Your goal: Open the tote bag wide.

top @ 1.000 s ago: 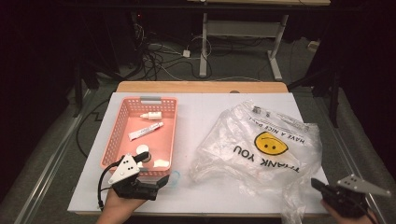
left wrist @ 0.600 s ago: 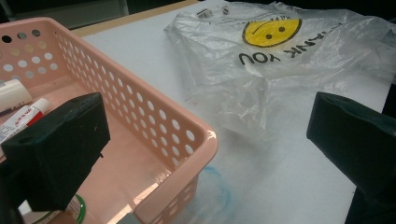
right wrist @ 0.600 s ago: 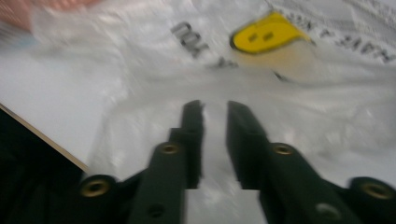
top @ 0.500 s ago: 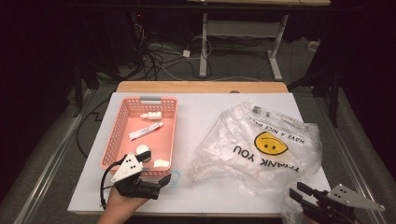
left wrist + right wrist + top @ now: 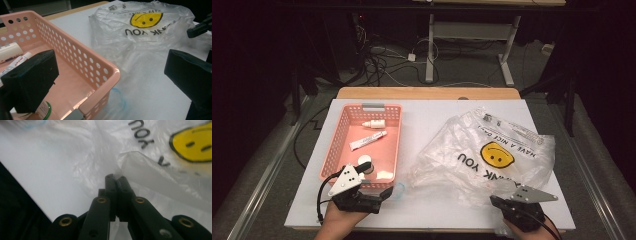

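Plastic bag (image 5: pixel 484 155), clear with a yellow smiley, lies crumpled on the white surface (image 5: pixel 427 112) at about four o'clock from the pink basket (image 5: pixel 343 134). Right claw (image 5: pixel 116 178) has just been closing and now pinches a fold at the bag's near edge, six o'clock side. Left claw (image 5: pixel 110 77) stands wide open at the basket's near corner, holding nothing. Small bottle (image 5: pixel 373 123), tube (image 5: pixel 368 141) and a round jar (image 5: pixel 363 162) sit inside the basket. My read: bag only just grasped; nothing packed yet, so nearly all the work remains.
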A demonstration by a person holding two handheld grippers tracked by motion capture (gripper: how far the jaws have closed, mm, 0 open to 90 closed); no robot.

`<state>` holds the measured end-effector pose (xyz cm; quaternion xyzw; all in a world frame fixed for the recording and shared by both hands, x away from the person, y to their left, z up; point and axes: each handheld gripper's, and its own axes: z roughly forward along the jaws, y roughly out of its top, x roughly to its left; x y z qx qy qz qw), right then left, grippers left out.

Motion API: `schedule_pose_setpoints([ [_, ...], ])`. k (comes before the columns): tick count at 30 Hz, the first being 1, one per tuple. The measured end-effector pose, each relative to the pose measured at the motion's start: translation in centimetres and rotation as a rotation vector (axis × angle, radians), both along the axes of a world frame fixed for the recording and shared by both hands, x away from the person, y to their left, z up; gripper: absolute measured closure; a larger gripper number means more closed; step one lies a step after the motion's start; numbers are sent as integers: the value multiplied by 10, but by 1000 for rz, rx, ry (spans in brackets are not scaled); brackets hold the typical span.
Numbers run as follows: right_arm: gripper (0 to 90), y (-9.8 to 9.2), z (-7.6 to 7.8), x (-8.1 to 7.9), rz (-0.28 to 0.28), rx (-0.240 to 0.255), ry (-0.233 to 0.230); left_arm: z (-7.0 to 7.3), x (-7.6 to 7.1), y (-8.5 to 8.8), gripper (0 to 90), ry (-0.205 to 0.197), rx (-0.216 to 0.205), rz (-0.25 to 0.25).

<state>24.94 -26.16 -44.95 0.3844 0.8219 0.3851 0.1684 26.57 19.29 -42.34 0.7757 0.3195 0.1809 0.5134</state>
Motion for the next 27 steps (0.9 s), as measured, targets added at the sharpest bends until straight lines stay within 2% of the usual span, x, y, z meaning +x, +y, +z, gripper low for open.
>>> schedule_pose_setpoints([
  [1, 894, 0, 0, 0, 0, 0, 0, 0, 0, 1, 0, 0, -1, 1],
  [3, 894, 18, 5, 12, 20, 13, -30, 0, 0, 1, 0, -2, 0, 1],
  [4, 894, 18, 5, 12, 20, 13, -30, 0, 0, 2, 0, -2, 0, 1],
  [6, 895, 33, 10, 24, 30, 29, -59, 0, 0, 2, 0, -2, 0, 3],
  [12, 895, 53, 14, 40, 39, 63, -77, 1, 0, 4, 0, -6, -1, 4],
  [14, 894, 61, 11, 43, 58, 68, -57, 1, 0, 4, 0, -7, -2, 6],
  [16, 890, 62, 9, 42, 63, 64, -48, 1, 1, 5, 0, -6, -3, 9],
  [17, 850, 62, 8, 40, 71, 68, -46, 1, 1, 6, 0, -6, -4, 10],
  [18, 753, 61, 13, 33, 89, 95, -58, 1, 1, 6, 0, -6, -5, 11],
  [20, 723, 60, 18, 29, 95, 107, -73, 0, 1, 6, 0, -2, -9, 11],
  [21, 698, 58, 25, 25, 103, 125, -89, 0, 1, 6, 0, 1, -11, 12],
  [22, 659, 54, 38, 18, 104, 157, -125, 0, 1, 6, 0, 2, -11, 12],
  [23, 659, 54, 38, 18, 104, 157, -125, 0, 2, 6, 0, 3, -10, 12],
  [24, 638, 50, 52, 16, 105, 185, -157, -1, 2, 5, 0, 5, -11, 11],
  [25, 638, 50, 52, 16, 105, 185, -157, -1, 2, 5, 0, 8, -13, 11],
  [27, 633, 47, 62, 18, 100, 195, -181, -1, 2, 5, 0, 9, -12, 14],
])
